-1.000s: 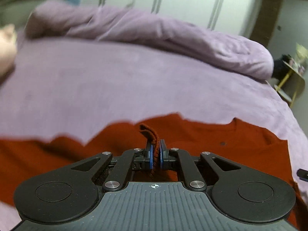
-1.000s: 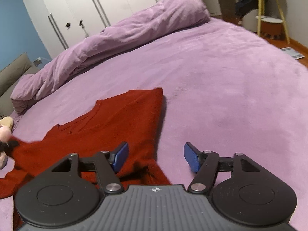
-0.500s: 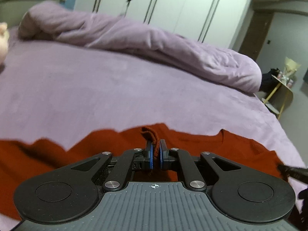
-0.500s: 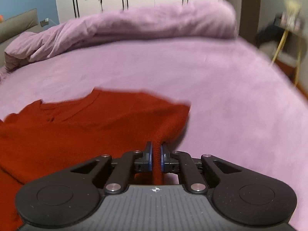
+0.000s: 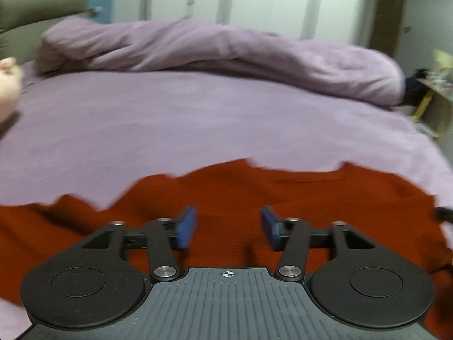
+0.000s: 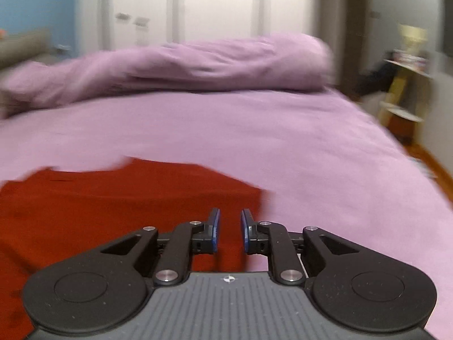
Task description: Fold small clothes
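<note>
A: What is changing on the bed point(image 5: 198, 119)?

B: The red sweater point(image 5: 254, 198) is lying spread across the near part of the bed, well short of the rolled purple duvet point(image 5: 226, 48) at the far side. Half a second ago both claws were pinching folds of it; now both are letting go.

A: So what is that telling us?

B: I'm reading it as a lay-out or fold stroke ending: the cloth is being left where it is resting, and fresh grip points are probably coming next.

A: How is the left claw point(image 5: 228, 226) standing?

B: Its jaws have just been opening and are standing about half apart, released. Sweater is showing in the gap below, but the pads are not pressing on it.

A: And the right claw point(image 6: 230, 233)?

B: Its jaws have just been opening too, only to a narrow gap, over the sweater's right edge point(image 6: 259, 198). The pinched fold is gone, so it's gripping nothing.
</note>
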A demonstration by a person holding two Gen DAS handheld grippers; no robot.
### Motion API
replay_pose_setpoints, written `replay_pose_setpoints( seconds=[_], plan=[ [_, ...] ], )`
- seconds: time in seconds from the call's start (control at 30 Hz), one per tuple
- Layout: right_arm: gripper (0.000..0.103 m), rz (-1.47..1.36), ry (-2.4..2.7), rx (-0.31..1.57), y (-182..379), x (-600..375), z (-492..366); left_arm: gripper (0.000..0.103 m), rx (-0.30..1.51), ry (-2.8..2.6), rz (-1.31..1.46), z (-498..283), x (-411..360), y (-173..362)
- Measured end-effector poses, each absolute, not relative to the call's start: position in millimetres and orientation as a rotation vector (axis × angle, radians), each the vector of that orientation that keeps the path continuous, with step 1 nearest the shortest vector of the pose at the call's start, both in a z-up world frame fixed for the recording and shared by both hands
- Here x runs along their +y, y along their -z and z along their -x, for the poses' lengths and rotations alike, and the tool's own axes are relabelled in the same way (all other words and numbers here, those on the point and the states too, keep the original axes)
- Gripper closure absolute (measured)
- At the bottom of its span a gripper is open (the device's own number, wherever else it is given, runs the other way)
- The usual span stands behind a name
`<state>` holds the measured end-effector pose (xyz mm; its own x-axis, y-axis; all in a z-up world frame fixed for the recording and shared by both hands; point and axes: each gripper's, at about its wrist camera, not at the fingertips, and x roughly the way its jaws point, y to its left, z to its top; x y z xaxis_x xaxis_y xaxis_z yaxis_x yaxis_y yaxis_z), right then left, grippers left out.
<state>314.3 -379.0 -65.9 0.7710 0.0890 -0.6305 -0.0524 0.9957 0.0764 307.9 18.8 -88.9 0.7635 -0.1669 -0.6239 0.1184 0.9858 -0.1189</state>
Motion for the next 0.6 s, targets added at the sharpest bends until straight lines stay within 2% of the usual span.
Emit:
replay_pose_setpoints(
  seconds=[0.1, 0.17, 0.23, 0.33, 0.47, 0.6],
  plan=[
    [0.088, 0.029, -0.187, 0.7, 80, -345, -323, 0.038, 0.707, 0.194, 0.027, -316, -6, 100],
    [0.087, 0.12, -0.171, 0.728, 97, -336, -332, 0.038, 0.778, 0.179, 0.018, -329, -10, 115],
    [0.092, 0.181, -0.107, 0.744, 111, -345, -341, 0.037, 0.829, 0.159, 0.012, -336, -6, 128],
    [0.091, 0.216, 0.046, 0.696, 116, -380, -339, 0.03, 0.796, 0.147, -0.018, -334, 0, 133],
    [0.09, 0.15, 0.115, 0.733, 108, -402, -333, 0.027, 0.803, 0.123, 0.031, -333, 6, 132],
    [0.09, 0.093, -0.092, 0.667, 88, -375, -299, 0.027, 0.81, 0.111, 0.01, -327, 2, 128]
  ],
)
